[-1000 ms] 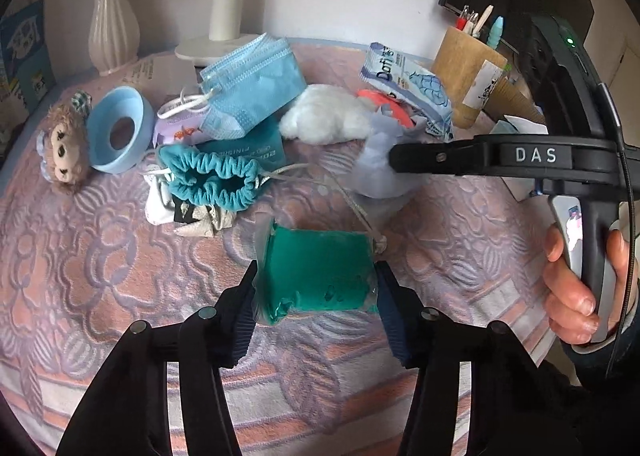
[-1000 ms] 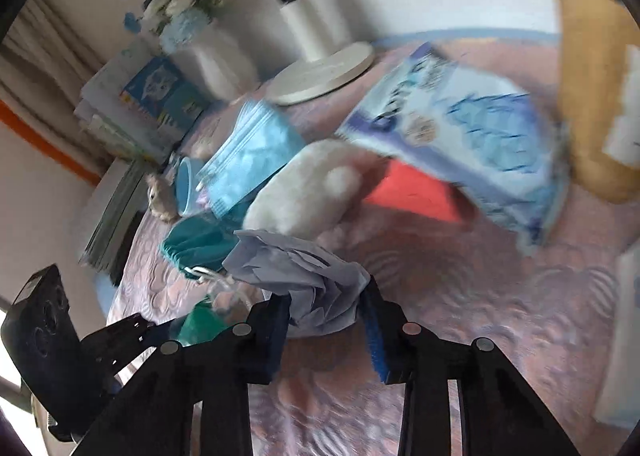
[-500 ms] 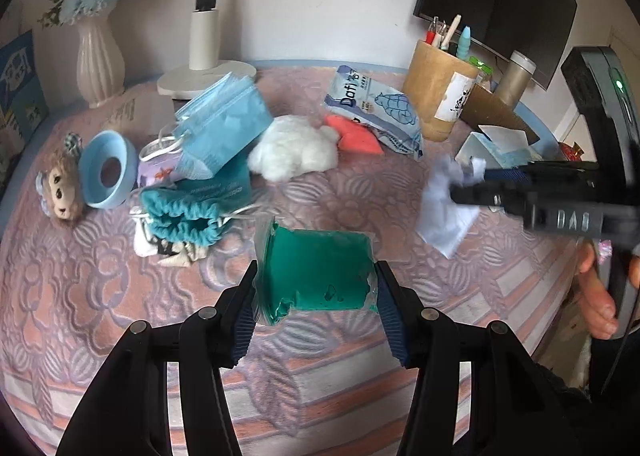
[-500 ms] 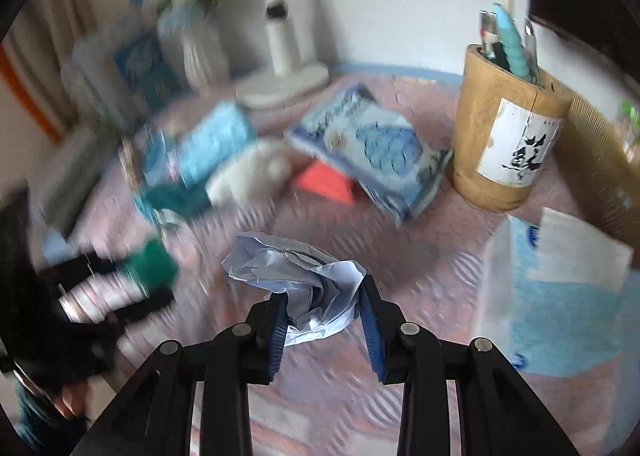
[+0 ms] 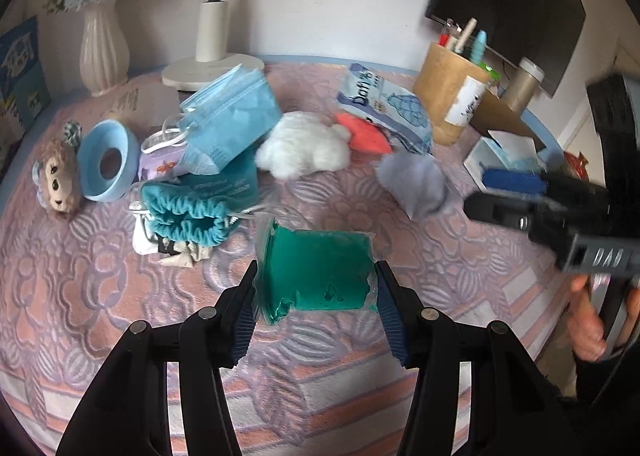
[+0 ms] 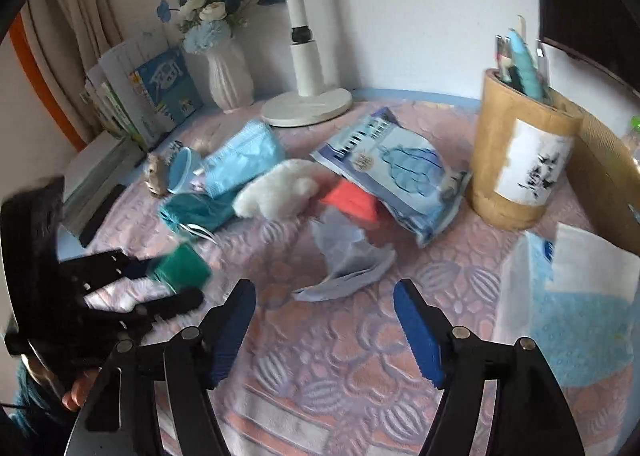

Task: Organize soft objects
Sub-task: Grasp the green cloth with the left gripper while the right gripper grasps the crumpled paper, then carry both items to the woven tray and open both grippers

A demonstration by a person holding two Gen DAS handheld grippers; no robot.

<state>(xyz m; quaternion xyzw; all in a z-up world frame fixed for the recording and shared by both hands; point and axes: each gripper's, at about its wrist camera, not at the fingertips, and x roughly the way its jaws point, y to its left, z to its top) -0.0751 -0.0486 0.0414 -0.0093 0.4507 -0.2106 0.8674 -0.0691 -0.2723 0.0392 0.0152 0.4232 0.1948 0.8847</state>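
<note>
My left gripper [image 5: 316, 296] is shut on a green soft pack in clear plastic [image 5: 316, 268], held above the patterned cloth; it also shows in the right wrist view [image 6: 182, 268]. My right gripper [image 6: 324, 316] is open and empty. A crumpled pale lavender cloth [image 6: 344, 256] lies on the table just beyond its fingertips; it shows in the left wrist view [image 5: 416, 183] too. Further back lie a white plush [image 6: 276, 191], a blue mask pack [image 6: 240, 159], a teal drawstring pouch [image 5: 184, 211] and a red piece [image 6: 352, 199].
A wipes pack [image 6: 396, 171], wooden pen holder [image 6: 520, 159], tissue box [image 6: 568, 296], lamp base [image 6: 308, 107], vase [image 6: 228, 71] and books [image 6: 136, 103] ring the table. A monkey toy [image 5: 56, 179] and blue ring [image 5: 106, 163] lie left.
My right gripper has opened and let go of the lavender cloth, which now lies on the table near the red piece. My left gripper still holds the green pack.
</note>
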